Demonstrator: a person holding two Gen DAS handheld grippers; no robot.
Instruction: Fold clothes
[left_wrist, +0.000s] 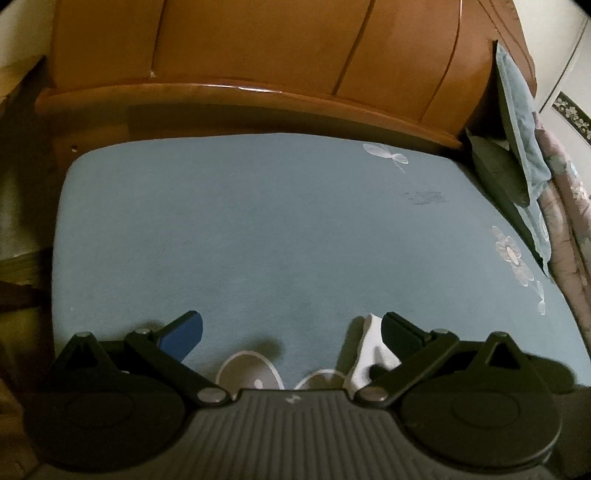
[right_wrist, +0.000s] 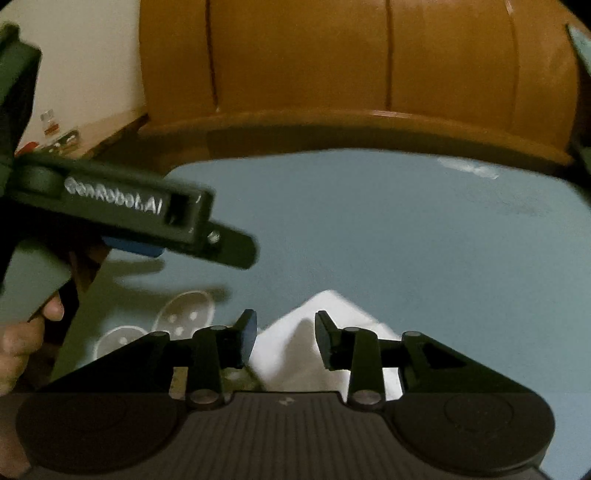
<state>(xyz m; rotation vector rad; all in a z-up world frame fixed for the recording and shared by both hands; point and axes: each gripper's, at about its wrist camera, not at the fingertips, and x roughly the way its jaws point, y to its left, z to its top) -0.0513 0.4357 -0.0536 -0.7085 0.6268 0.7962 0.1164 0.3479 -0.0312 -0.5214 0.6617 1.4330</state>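
A white garment (right_wrist: 295, 347) lies bunched on the blue bedsheet (right_wrist: 406, 240), rising to a peak in the right wrist view. My right gripper (right_wrist: 286, 334) hangs over it, its jaws partly apart with the cloth showing between them. In the left wrist view the same white garment (left_wrist: 369, 350) shows just inside the right finger of my left gripper (left_wrist: 291, 332), which is wide open over bare sheet (left_wrist: 240, 229). The left gripper (right_wrist: 192, 247) also appears in the right wrist view, held by a hand (right_wrist: 22, 339) at the left.
A wooden headboard (left_wrist: 258, 55) closes off the far side of the bed. A blue pillow (left_wrist: 517, 140) and a floral quilt (left_wrist: 565, 229) are stacked along the right edge. A bedside shelf (right_wrist: 74, 136) with small items stands at the left.
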